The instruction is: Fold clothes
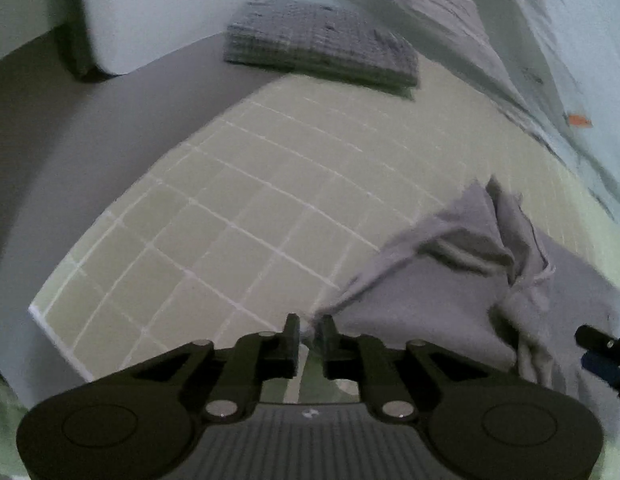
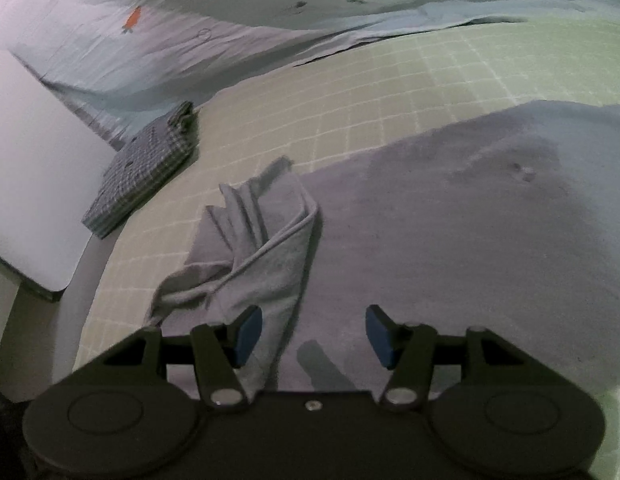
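The left wrist view is taken from just behind the left gripper, tilted steeply down and held close over the checked bed sheet. Its fingers are seen at the bottom edge, with the grey garment to the right. The right wrist view is taken likewise from behind the right gripper, angled down, low over the same grey garment. Shared by both views are the garment's bunched sleeve, the folded plaid garment farther off, the white board and the carrot-print quilt behind.
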A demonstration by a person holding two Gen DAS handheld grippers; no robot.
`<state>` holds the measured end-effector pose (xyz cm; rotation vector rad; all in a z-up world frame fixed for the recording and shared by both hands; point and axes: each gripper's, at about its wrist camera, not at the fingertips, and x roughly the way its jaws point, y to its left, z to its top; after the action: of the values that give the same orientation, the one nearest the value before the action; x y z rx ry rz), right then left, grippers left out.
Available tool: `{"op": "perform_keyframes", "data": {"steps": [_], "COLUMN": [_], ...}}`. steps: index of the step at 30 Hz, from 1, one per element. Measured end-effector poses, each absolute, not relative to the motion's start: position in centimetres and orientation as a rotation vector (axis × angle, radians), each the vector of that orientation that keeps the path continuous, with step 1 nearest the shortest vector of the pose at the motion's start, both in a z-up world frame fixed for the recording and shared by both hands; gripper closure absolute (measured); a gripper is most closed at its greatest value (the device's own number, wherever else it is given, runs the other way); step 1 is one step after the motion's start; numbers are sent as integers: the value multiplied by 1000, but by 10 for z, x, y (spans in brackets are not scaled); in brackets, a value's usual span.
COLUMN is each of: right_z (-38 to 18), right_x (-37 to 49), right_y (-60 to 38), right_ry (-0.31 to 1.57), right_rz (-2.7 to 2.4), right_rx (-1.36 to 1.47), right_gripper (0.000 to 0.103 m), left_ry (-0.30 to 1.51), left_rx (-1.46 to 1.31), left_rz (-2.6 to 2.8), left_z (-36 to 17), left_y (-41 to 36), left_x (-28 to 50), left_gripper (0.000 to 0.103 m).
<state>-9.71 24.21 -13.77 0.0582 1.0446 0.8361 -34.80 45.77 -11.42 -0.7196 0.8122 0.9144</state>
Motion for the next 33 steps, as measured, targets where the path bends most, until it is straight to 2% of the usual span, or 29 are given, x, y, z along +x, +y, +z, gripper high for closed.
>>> {"op": "perform_keyframes", "data": {"steps": [4,7,10,13,17,20,21,22,23,24,25,27,31,33], "right_z": [-140,-142,-144,-148,-157,-160,-161,-161,-160,-157,-154,-142,-122,-131], "right_x": [-89,-81,-75,-70,-61,-60,-59,-58,-56,-55,-54,-51,-38,-25], "right_y": [263,279,294,308,326,336,337,334,330,324,316,295,245,227], "right_ry": [1041,1040,1034,1035,1052,1012,998,987,972,952,930,878,789,830], "right_rz": [851,860,873,871,857,855,859,867,866,854,840,799,650,529], "right_rx": [53,54,48,42,40,-27,-41,-42,-36,-19,1,44,61,32], "right_gripper": [44,44,46,55,61,68,82,99,100,100,100,100,99,93], "left_ry": [782,802,843,863,888,899,895,890,887,884,880,862,842,846], "left_rx": [-635,-547,-460,-432,-432,-420,-419,-417,-417,-424,-438,-490,-551,-547], "left_rz": [886,824,740,666,614,628,637,646,658,672,681,686,665,659], "left_z": [-102,-99,-102,-111,-126,-136,-137,-139,-140,-140,-140,-142,-143,-144], "left_y": [460,459,461,462,470,472,472,473,474,477,480,490,500,502], "left_x": [-346,-326,-299,-273,-245,-235,-233,-232,-232,-233,-236,-243,-252,-251], "left_gripper": [46,38,38,38,38,42,46,57,64,79,87,94,95,95]}}
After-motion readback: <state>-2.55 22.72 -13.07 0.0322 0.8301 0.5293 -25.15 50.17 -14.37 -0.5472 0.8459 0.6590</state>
